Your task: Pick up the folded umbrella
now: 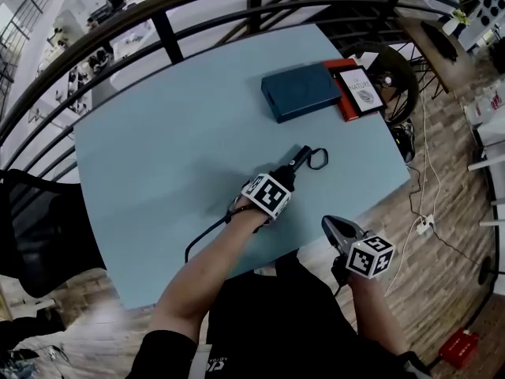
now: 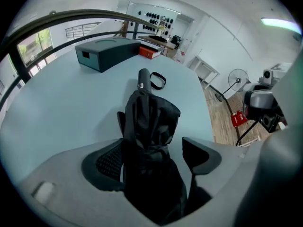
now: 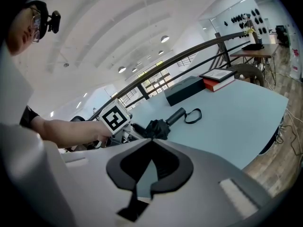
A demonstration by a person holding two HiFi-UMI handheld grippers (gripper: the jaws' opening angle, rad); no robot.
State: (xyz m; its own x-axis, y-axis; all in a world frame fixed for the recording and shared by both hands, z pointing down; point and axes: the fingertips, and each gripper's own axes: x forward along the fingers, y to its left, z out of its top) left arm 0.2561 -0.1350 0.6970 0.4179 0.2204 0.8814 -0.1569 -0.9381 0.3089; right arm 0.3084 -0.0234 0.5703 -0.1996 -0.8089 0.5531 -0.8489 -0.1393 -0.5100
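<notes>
Folded umbrella (image 2: 150,122) lies on the bench (image 2: 57,93) between the left gripper's (image 2: 154,150) spread fingers (image 2: 108,163), handle beyond the tips. Not pinched or lifted yet. Idle right gripper (image 3: 149,145) well aside, fingers pressed together, empty. Remaining: close, lift.

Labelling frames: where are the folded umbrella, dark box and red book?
folded umbrella (image 2: 151,118), left gripper view, canopy folds
dark box (image 1: 300,91), head view, top
red book (image 3: 218,84), right gripper view, spine
</notes>
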